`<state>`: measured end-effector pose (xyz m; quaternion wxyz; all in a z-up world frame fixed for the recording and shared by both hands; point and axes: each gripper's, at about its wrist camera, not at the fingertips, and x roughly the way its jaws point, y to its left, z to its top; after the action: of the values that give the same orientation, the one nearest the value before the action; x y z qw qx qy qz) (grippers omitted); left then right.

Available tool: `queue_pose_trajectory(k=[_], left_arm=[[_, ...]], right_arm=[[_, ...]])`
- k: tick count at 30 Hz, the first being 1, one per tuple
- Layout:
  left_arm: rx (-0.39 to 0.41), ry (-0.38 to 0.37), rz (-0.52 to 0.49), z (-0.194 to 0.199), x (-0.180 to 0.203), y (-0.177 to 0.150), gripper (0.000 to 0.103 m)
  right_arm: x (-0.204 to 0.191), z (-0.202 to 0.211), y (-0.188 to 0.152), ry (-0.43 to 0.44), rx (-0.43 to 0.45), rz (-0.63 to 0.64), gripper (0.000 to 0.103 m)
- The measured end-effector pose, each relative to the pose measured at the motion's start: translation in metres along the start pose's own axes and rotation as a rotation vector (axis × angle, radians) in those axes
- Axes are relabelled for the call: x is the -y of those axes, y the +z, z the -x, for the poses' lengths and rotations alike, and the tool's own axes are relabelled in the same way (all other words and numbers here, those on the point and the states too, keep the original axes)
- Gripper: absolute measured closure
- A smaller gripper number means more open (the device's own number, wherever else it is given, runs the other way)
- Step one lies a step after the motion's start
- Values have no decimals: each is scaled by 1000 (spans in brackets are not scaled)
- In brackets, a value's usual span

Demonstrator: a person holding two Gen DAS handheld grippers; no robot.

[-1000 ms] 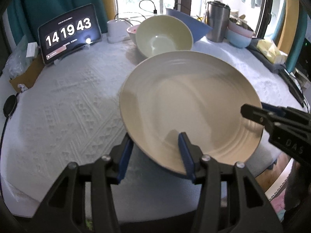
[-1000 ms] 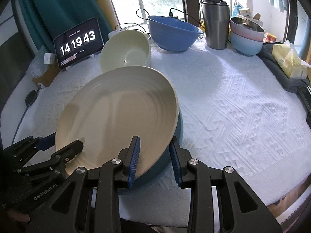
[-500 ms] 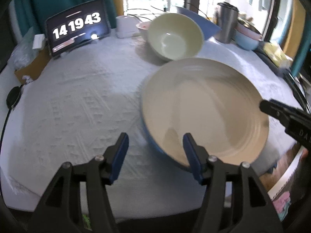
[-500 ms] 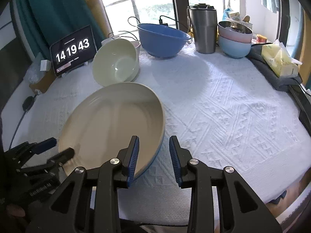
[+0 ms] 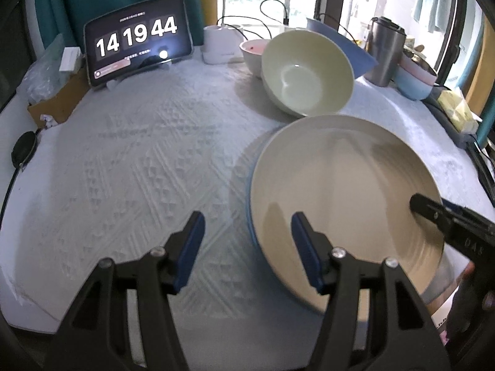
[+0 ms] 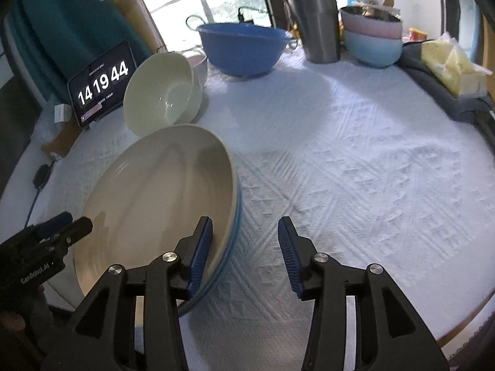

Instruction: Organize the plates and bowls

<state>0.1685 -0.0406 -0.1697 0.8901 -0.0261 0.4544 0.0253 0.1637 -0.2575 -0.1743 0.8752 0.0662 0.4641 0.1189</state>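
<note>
A large cream plate [image 5: 340, 185] [image 6: 161, 198], with blue showing under its rim, lies on the white cloth. My left gripper [image 5: 247, 244] is open. The plate's near-left rim lies between its pads without touching them, and one finger [image 5: 304, 247] hangs over the plate. My right gripper [image 6: 244, 247] straddles the plate's right rim, and its jaws are opening with the pads off the rim. Each gripper also shows in the other's view: the right gripper [image 5: 448, 225] and the left gripper [image 6: 62, 232]. A pale green bowl [image 5: 306, 74] [image 6: 161, 92] leans tilted just behind the plate.
At the back stand a small pinkish bowl [image 5: 253, 52], a blue bowl [image 6: 244, 49], a steel tumbler [image 6: 315, 21] and stacked pink and blue bowls [image 6: 371, 37]. A tablet clock [image 5: 136, 40] stands back left. A yellow tissue pack [image 6: 448, 68] lies far right. Open cloth [image 6: 371, 185] spreads right of the plate.
The plate, held tilted above the cloth by both grippers, has come down onto the table. Both grippers have let go of its rim and opened, the left first.
</note>
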Motion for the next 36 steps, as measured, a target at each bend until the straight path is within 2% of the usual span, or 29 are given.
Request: queue_pose_trajectory(k=[9,14,17,18,21,29,36], left_arm=[[-34,-7,5,-23,-2,9,43],[36,34,-82,-23,11,8,43],[42,-11,-85,-23,15,7,44],[46,-43,-110,-22,20,6,50],[54,-39,-113,-20,24,5,51],[42,-65,-99,-17,17,6,55],[17,-94,-25,-11,-3,4,55]], right_arm=[[-9,-9,5,41,15,38,57],[-12,-17,9,78,4,31,55],[-10,-22,10,117,-10,-7,50],[-11,-24,10,129,-15,-16,45],[-20,-24,11,88,-8,-5,38],[-23,-23,12,57,-16,-28,39],[-41,-21,9,40,-19,-12,39]])
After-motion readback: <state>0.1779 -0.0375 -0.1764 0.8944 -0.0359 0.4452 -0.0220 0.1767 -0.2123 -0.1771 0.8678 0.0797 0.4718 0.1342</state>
